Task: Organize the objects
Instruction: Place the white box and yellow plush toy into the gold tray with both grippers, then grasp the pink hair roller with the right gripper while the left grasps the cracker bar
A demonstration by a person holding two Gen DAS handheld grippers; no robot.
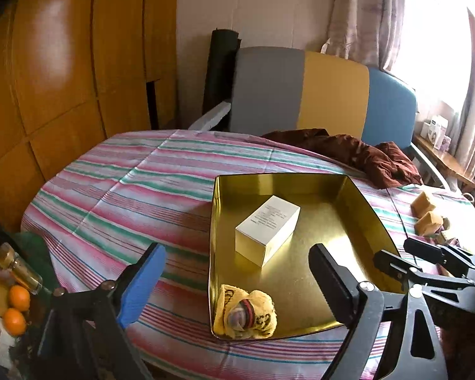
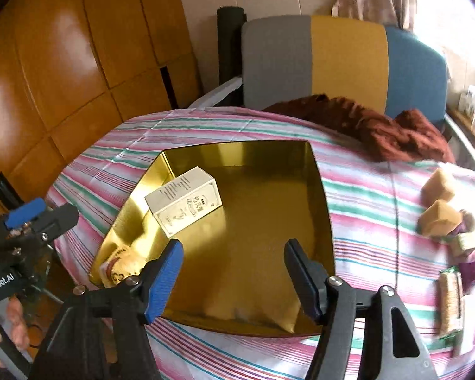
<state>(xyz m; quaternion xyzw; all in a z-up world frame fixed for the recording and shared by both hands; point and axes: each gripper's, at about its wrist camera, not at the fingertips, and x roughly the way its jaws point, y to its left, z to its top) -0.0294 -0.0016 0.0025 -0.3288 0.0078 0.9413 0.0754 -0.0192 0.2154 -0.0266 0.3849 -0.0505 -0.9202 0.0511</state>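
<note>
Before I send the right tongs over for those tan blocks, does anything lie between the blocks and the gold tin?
Nothing visible: only bare striped cloth lies between the tan blocks and the gold tin, whose near half is free.

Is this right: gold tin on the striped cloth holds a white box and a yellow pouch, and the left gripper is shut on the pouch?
Not quite. The gold tin does hold the white box and yellow pouch, but the left gripper is open, jaws wide apart with nothing pinched. The left wrist view shows the pouch lying free in the tin's near corner.
</note>
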